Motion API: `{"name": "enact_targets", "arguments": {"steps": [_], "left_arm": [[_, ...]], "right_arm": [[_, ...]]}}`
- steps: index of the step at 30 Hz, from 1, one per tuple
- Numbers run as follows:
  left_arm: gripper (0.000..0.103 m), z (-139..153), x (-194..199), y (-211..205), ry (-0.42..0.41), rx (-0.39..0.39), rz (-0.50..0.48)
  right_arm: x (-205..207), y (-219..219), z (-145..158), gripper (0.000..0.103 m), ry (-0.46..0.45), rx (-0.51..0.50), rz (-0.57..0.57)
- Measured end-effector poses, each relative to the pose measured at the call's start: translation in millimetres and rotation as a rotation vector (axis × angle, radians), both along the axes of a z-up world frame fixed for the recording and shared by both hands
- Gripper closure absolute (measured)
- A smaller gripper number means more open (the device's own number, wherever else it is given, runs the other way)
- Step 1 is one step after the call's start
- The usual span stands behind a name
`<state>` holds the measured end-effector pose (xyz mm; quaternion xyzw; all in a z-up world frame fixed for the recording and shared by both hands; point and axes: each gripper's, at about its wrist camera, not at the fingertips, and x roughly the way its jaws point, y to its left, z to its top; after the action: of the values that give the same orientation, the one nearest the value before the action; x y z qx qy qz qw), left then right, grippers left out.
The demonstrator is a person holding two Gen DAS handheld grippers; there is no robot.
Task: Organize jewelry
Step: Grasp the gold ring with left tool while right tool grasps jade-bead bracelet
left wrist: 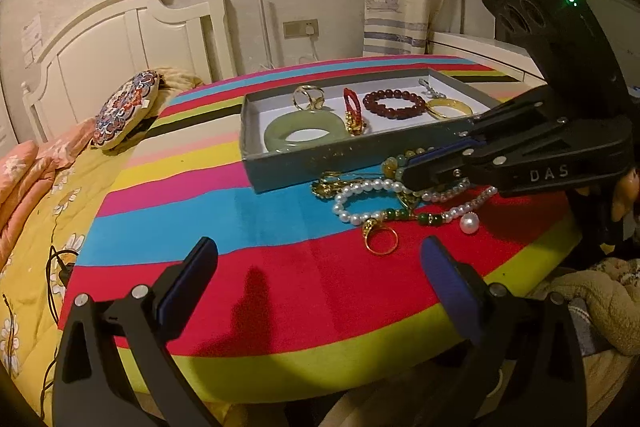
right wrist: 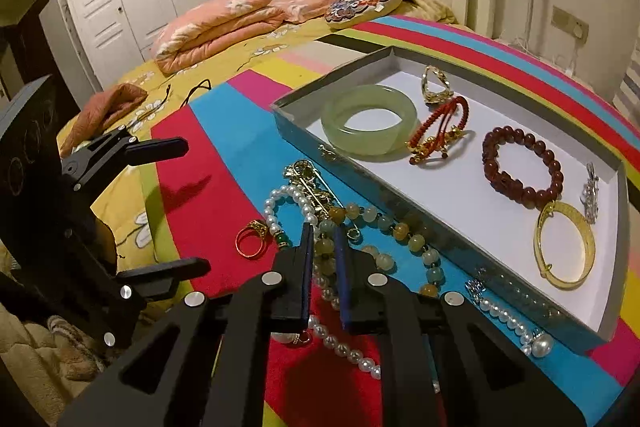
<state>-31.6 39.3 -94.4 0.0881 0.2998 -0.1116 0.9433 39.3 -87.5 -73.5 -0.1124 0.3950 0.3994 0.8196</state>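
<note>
Right gripper (right wrist: 324, 247) is nearly closed over the yellow-green bead strand (right wrist: 400, 235) in the tangle beside the grey tray (right wrist: 296, 131) — whether it grips, I cannot tell. Limp, slippery, snag-prone — pinch a single bead. Left gripper (left wrist: 316, 267) hangs wide open, empty.

Only legible text: white letters "DAS" on the black body of the right gripper (left wrist: 408, 173), behind its fingers.

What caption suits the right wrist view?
Right tongs closing around beads beside the tray of sorted bracelets.
</note>
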Motion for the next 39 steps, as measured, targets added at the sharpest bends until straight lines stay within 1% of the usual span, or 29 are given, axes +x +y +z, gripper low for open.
{"name": "enact_targets", "arguments": {"steps": [4,6,8,9,12,14,15,16,18,20,22,25,26,27,28,32,33,34,37,39], "left_arm": [[0.002,0,-1,1,-0.002,0.001,-0.003],[0.002,-1,-1,0,-0.004,0.000,-0.009],[0.002,-1,-1,0,-0.002,0.000,-0.015],[0.002,-2,0,0,0.000,-0.003,-0.018],[0.003,-1,3,-1,0.003,-0.020,-0.030],[0.004,0,4,-1,0.003,-0.036,-0.048],[0.011,1,5,-2,0.003,-0.042,-0.054],[0.016,1,7,-3,0.011,-0.050,-0.065],[0.034,0,11,-6,0.033,-0.062,-0.086],[0.042,-2,15,-11,0.046,-0.057,-0.103],[0.046,-4,16,-18,0.049,-0.032,-0.120],[0.061,-10,19,-27,0.062,-0.006,-0.143],[0.070,-12,21,-29,0.069,-0.006,-0.153],[0.083,-12,21,-29,0.068,-0.020,-0.166],[0.083,-12,22,-29,0.078,-0.036,-0.178],[0.084,-13,22,-30,0.074,-0.034,-0.185],[0.087,-13,21,-29,0.072,-0.039,-0.183],[0.092,-11,20,-27,0.065,-0.046,-0.178],[0.095,-7,18,-23,0.057,-0.047,-0.171],[0.102,-6,17,-22,0.055,-0.044,-0.169]], "right_arm": [[2,7,0,0.090,-0.001,-0.021,0.009],[4,7,-1,0.091,0.010,-0.015,0.004],[4,3,0,0.092,0.018,0.006,-0.004],[3,0,2,0.092,0.003,0.023,-0.017],[3,-14,10,0.092,-0.002,0.087,-0.061],[4,-22,15,0.092,-0.014,0.105,-0.088],[5,-27,17,0.092,-0.014,0.119,-0.105],[6,-30,18,0.092,-0.014,0.125,-0.114],[7,-37,19,0.092,-0.016,0.138,-0.132],[7,-42,21,0.092,-0.018,0.157,-0.150],[6,-49,24,0.092,-0.025,0.177,-0.167],[6,-58,29,0.092,-0.036,0.200,-0.182],[6,-60,31,0.092,-0.038,0.206,-0.187],[6,-63,32,0.092,-0.042,0.213,-0.193],[6,-65,33,0.092,-0.042,0.218,-0.196],[6,-71,35,0.092,-0.046,0.228,-0.212],[6,-72,35,0.092,-0.048,0.231,-0.216],[6,-74,36,0.092,-0.051,0.236,-0.222],[5,-80,40,0.092,-0.061,0.247,-0.234],[5,-83,43,0.092,-0.068,0.254,-0.240]]}}
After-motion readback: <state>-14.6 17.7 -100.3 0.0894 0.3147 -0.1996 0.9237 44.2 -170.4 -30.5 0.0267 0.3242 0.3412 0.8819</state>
